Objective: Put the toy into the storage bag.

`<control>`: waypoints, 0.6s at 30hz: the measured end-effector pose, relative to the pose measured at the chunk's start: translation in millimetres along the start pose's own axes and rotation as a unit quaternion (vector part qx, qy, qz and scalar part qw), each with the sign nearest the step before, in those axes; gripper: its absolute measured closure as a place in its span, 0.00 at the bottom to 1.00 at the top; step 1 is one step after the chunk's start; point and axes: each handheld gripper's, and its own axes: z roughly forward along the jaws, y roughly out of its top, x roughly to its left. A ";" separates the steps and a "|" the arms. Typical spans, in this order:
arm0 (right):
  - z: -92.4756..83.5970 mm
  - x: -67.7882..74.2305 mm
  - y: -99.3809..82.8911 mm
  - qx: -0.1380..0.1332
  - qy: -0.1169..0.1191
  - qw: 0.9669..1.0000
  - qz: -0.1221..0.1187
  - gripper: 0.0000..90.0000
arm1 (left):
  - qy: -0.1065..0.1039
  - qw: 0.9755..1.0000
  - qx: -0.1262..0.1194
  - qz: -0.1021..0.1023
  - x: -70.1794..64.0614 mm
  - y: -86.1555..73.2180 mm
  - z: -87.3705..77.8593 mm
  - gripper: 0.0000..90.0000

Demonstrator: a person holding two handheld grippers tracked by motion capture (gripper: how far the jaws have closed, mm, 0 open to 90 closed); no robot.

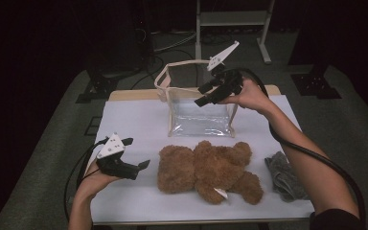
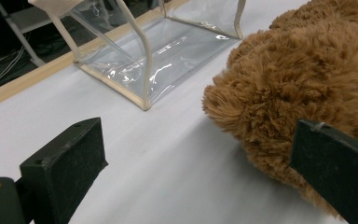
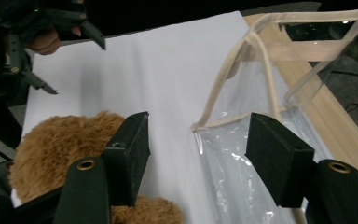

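The right hand-held gripper (image 1: pixel 202 94) is hovering wide and empty over the clear bag (image 1: pixel 201 120) — the left hand-held gripper (image 1: pixel 141 168) is gaping wide beside the teddy bear (image 1: pixel 206 171).

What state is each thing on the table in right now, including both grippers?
Clear bag: upright, top open, nothing visible inside.
Teddy bear: lying flat on the white sheet, in front of the bag, not gripped.
Grey cloth: crumpled, beside the bear.
Left gripper: jaws open, next to the bear's head, holding nothing.
Right gripper: jaws open, raised over the bag's rim, holding nothing.
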 end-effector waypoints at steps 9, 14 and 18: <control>9.8 -24.1 11.9 0.019 -0.015 1.000 0.012 0.44 | -0.005 1.000 0.001 0.001 0.3 -0.7 -1.7 0.03; 17.6 -39.1 5.5 0.028 -0.012 0.999 0.033 0.47 | -0.008 1.000 0.001 0.003 -0.1 -0.7 -1.8 0.03; 23.4 -48.7 -3.6 0.037 -0.012 0.998 0.044 0.51 | -0.009 1.000 0.004 0.004 -0.3 -1.3 -1.0 0.03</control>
